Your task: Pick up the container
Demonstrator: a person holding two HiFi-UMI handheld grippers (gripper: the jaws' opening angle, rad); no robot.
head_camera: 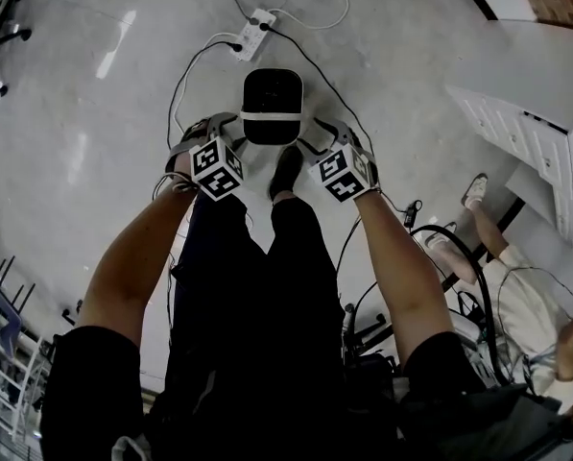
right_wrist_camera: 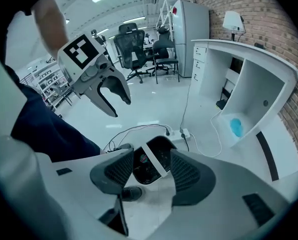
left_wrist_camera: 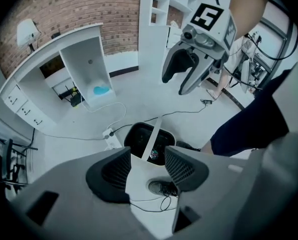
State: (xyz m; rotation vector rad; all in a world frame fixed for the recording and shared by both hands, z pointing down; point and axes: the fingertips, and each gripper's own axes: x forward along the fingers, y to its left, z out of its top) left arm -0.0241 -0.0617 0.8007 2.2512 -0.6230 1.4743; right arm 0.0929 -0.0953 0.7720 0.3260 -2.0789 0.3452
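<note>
Fingers [left_wrist_camera: 111,174] of the left gripper [head_camera: 206,133] and right gripper [head_camera: 329,134] stand spread, gripping nothing. Between them, lower down, the black container [head_camera: 272,104] sits on the floor [head_camera: 94,113] (dark inside hard to make out, near edge hidden behind the fingers).

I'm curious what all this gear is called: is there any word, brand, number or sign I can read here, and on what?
No words, brands or numbers can be read here.
Marker cubes: black-and-white square patterns, not letters.
Colourful item in the container: too small to read.
</note>
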